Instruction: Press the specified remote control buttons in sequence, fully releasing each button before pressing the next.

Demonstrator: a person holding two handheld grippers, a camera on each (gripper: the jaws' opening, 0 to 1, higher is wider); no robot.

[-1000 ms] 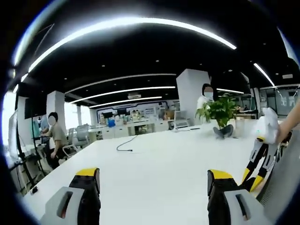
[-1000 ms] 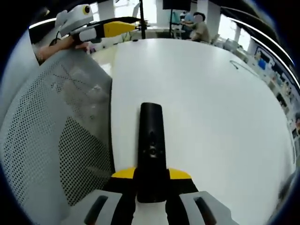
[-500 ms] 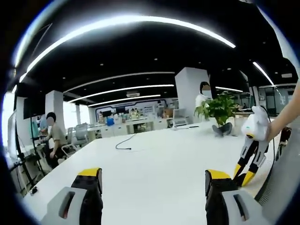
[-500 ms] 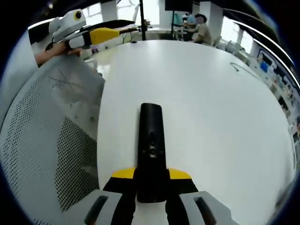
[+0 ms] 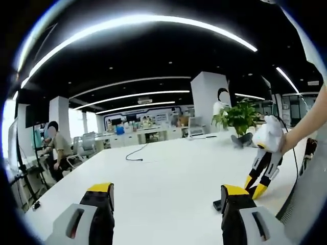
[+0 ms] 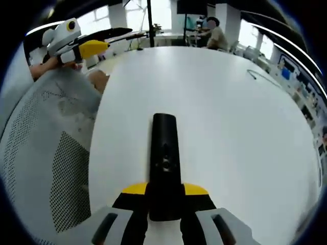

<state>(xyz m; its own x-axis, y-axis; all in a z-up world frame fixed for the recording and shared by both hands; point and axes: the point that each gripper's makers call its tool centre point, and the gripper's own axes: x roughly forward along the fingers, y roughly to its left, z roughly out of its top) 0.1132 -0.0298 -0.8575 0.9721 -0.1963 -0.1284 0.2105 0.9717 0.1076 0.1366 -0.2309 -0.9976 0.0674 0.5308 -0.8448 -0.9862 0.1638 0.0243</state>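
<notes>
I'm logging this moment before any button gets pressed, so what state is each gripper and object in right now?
Right gripper: shut on the remote control.
Remote control: held at its near end, pointing out over the white table, no button being pressed.
Left gripper: open, fingers apart, holding nothing.
Cable: lying loose on the table.

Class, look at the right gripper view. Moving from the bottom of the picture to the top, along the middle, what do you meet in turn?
The right tool, shut on the black remote control → bare white table → a seated person at the table's far end.
</notes>
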